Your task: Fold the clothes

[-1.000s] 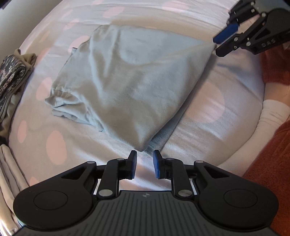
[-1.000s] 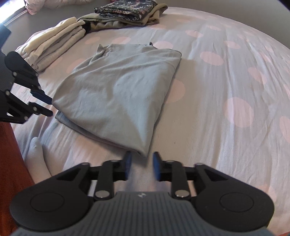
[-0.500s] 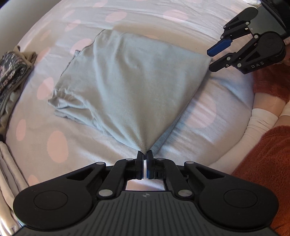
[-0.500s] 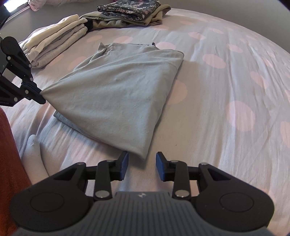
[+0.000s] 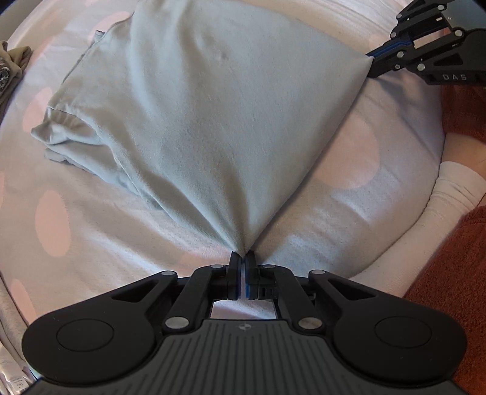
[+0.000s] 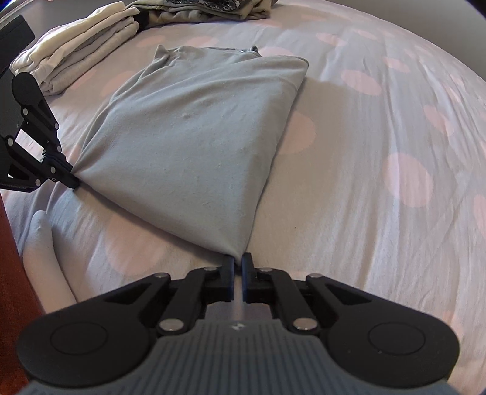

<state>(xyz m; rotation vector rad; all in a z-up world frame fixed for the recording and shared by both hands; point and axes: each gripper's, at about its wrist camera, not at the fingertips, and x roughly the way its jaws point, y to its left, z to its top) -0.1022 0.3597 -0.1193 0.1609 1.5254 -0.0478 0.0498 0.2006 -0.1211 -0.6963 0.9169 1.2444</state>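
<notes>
The lilac bedsheet with pale pink dots [image 6: 379,145] is carrying everything; the soft grey-blue jersey garment [image 6: 194,142], already doubled over, is lying across its middle, near corners lifting toward the bed's near edge; cream and olive folded piles [image 6: 79,66] are sitting at the far left corner; the left gripper [image 5: 242,275] and right gripper [image 6: 237,278] are each pinching one near corner, probably keeping that hem taut for another fold.

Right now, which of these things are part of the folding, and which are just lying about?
In use:
grey garment
left gripper, shut on one corner
right gripper, shut on another corner

Lying about:
cream folded pile
dark patterned pile
spotted bedsheet
</notes>
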